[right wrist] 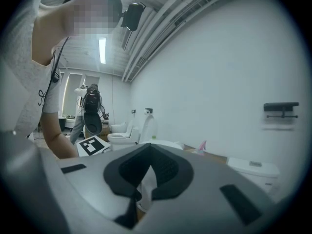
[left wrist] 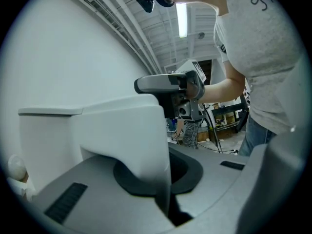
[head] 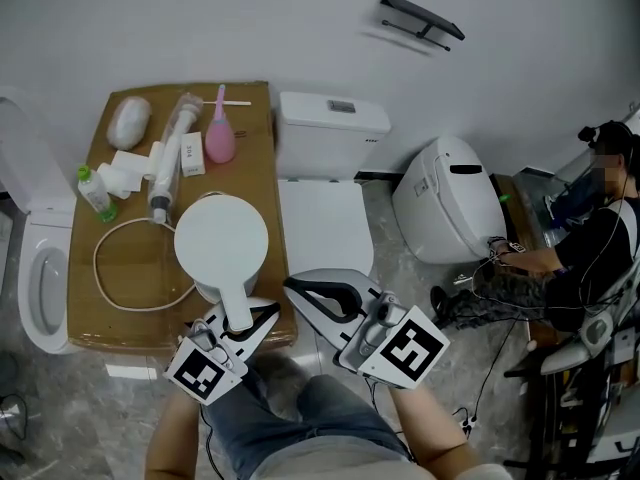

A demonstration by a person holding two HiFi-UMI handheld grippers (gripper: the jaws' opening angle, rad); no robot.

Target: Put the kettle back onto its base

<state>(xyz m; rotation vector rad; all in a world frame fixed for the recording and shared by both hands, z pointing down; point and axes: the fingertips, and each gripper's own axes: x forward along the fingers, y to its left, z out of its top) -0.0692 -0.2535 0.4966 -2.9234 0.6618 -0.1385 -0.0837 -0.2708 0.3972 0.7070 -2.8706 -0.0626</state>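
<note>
No words or numbers can be read anywhere you look. Your left marker (head: 205, 373) and right marker (head: 413, 348) carry black-and-white square patterns, not letters. Print on the small box (head: 193, 154), the bottle (head: 96, 193) label and the cistern plate (head: 341, 106) is too small to make out.

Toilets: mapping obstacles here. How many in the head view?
3: left toilet at the frame's edge, middle toilet beside the brown table, right toilet near the seated person. Others may be hidden.

Cord (head: 96, 263), syringe (head: 163, 168) hem kettle (head: 221, 236); tbl (head: 255, 148) rt side free.
</note>
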